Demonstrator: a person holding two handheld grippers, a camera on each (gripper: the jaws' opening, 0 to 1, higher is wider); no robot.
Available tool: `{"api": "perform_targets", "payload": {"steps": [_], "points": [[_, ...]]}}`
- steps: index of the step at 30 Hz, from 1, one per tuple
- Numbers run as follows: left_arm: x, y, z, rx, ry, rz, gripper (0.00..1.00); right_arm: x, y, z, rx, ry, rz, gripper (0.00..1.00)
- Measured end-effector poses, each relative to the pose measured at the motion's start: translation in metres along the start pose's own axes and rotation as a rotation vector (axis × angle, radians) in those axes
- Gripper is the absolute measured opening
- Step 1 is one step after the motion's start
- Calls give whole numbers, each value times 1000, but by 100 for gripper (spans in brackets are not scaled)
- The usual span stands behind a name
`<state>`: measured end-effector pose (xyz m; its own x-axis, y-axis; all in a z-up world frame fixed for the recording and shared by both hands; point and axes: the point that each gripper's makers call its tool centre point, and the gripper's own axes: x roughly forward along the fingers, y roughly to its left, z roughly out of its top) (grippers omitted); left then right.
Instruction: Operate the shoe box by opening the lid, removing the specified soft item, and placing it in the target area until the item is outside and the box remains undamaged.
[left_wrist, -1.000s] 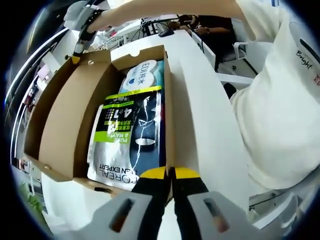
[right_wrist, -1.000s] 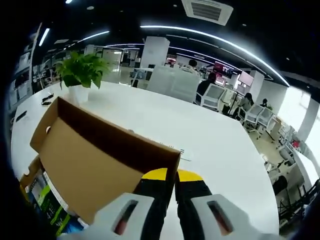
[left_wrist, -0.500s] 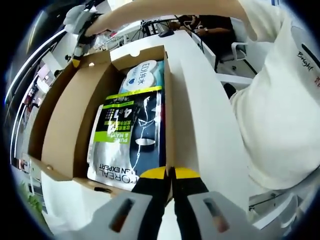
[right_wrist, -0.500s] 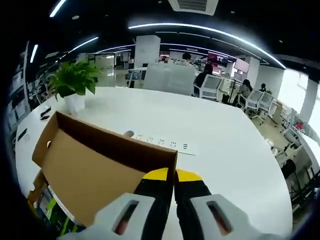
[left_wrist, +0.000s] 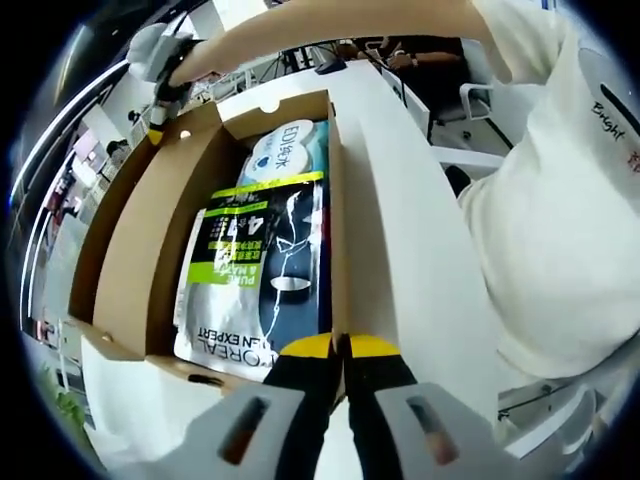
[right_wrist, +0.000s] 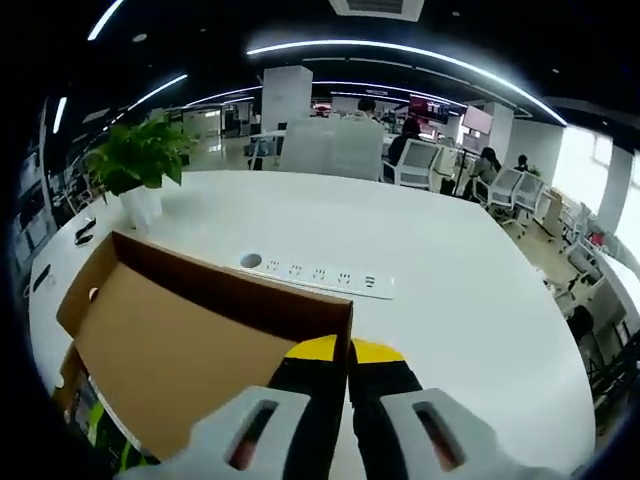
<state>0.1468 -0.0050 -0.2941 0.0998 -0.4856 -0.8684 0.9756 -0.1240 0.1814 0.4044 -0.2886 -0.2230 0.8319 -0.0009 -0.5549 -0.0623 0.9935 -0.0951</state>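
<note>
The right gripper (right_wrist: 349, 350), jaws closed, pinches the raised cardboard lid (right_wrist: 190, 345) at its corner. At lower centre, the left gripper (left_wrist: 340, 346), jaws closed, seemingly clamps the shoe box (left_wrist: 336, 220) wall beside the sachets (left_wrist: 258, 270).

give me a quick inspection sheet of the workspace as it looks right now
surface: white table, large and rounded.
job's things: cardboard shoe box open, lid swung up; black and green pouch lying on top inside, blue and white pack beyond it.
clutter: potted plant; white power strip set in the table.
grippers: left gripper shut on the box's near wall; right gripper shut on the lid edge.
cables: nothing seen.
surroundings: open office with chairs, seated people, ceiling light strips.
</note>
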Motion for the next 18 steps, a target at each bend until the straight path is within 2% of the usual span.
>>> {"api": "perform_targets", "payload": {"steps": [5, 9, 14, 18], "points": [[0, 0, 0, -3, 3, 3, 3, 6, 1, -3, -30, 16, -4, 1], [0, -1, 0, 7, 2, 21, 3, 9, 0, -13, 12, 35, 4, 1], [0, 1, 0, 3, -7, 28, 3, 2, 1, -10, 11, 1, 7, 1], [1, 1, 0, -7, 6, 24, 3, 9, 1, -14, 13, 30, 16, 1]]}}
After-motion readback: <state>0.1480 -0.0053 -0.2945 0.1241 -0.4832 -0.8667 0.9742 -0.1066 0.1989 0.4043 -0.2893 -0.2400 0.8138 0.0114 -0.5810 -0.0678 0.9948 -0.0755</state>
